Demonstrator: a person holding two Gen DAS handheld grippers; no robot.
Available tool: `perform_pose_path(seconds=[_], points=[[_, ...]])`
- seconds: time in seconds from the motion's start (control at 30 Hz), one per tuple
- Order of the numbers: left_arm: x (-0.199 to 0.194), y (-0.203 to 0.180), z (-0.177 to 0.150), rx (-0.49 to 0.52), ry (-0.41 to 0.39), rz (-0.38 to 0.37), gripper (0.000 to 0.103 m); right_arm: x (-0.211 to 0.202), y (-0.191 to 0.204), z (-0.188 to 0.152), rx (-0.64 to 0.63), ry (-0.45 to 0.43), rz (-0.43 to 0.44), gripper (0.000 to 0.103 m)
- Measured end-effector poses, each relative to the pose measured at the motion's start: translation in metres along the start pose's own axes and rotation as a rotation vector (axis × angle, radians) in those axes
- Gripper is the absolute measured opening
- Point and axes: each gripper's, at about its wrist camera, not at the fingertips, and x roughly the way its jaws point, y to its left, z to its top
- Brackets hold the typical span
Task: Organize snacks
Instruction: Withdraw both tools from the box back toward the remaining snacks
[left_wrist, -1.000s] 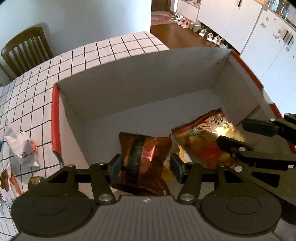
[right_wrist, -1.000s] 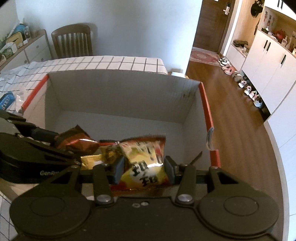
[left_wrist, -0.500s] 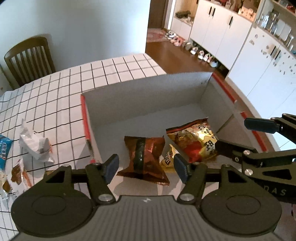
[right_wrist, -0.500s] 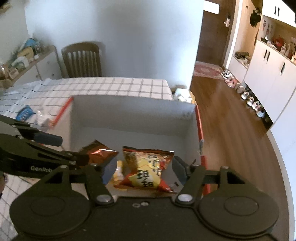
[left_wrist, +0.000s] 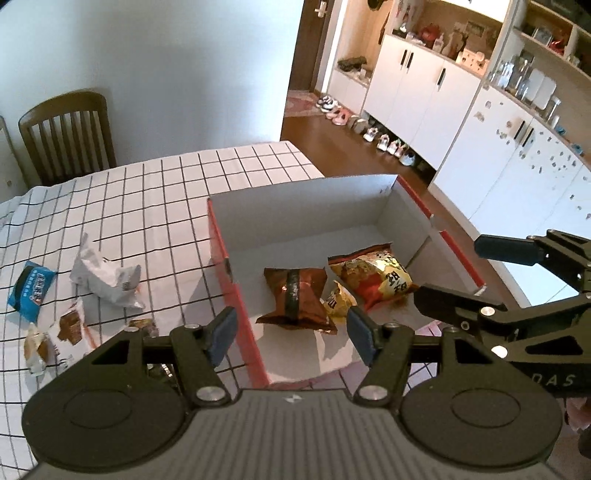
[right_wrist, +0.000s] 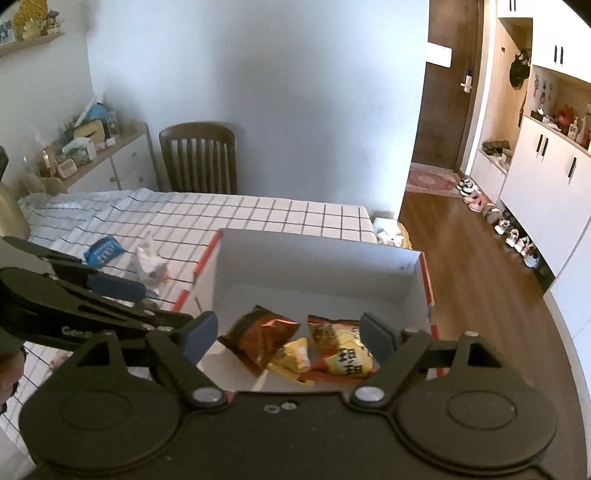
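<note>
Both grippers hover above the white cardboard box w/ red outer edges (left_wrist: 384, 206), which sits on the white tablecloth w/ black grid lines (left_wrist: 155, 192). Left gripper (left_wrist: 291, 336): blue-padded fingers spread wide, nothing btwn them; it hangs over the box's near-left corner. Right gripper (right_wrist: 284, 336): fingers also spread wide, empty, above the box's near edge; in the left wrist view it shows at far right as black linkage (left_wrist: 517, 295). Inside the box, 3 snacks lie on the floor near the front: a dark brown foil snack bag w/ a black centre stripe (left_wrist: 295, 295) on the left, a red-and-yellow crisp bag w/ black characters (left_wrist: 380, 277) on the right, and a small yellow packet (left_wrist: 340, 302) wedged btwn them, touching both. Rest of the box floor toward the back wall is bare. Outside, left of the box on the cloth: a crumpled white wrapper (left_wrist: 107, 277), a blue flat packet (left_wrist: 31, 290) further left, and a few small brown-and-white wrapped snacks (left_wrist: 70, 325) near the cloth's front edge. A brown wooden slat-back chair (left_wrist: 66, 136) stands at the table's far side.
</note>
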Motion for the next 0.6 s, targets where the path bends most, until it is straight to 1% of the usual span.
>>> perform_pose_path(seconds=[0.13,0.2,0.3,0.47,0.53,0.6], points=[[-0.019,0.014,-0.009,-0.003,-0.02,-0.02,0.065,-0.009,0.017,-0.002,-0.002,-0.016,0.005,0.084],[-0.029,0.022,-0.014,-0.004,-0.025,-0.032,0.065,-0.013,0.028,-0.003,0.004,-0.026,0.008,0.086],[-0.044,0.035,-0.022,-0.009,-0.039,-0.035,0.074,-0.019,0.042,-0.004,0.019,-0.037,0.019,0.089],[-0.064,0.062,-0.033,-0.035,-0.056,-0.044,0.076,-0.028,0.068,-0.007,0.033,-0.057,0.037,0.097],[-0.071,0.071,-0.037,-0.037,-0.065,-0.045,0.082,-0.03,0.08,-0.008,0.039,-0.062,0.039,0.099],[-0.079,0.082,-0.041,-0.039,-0.079,-0.05,0.083,-0.032,0.09,-0.009,0.05,-0.067,0.039,0.101]])
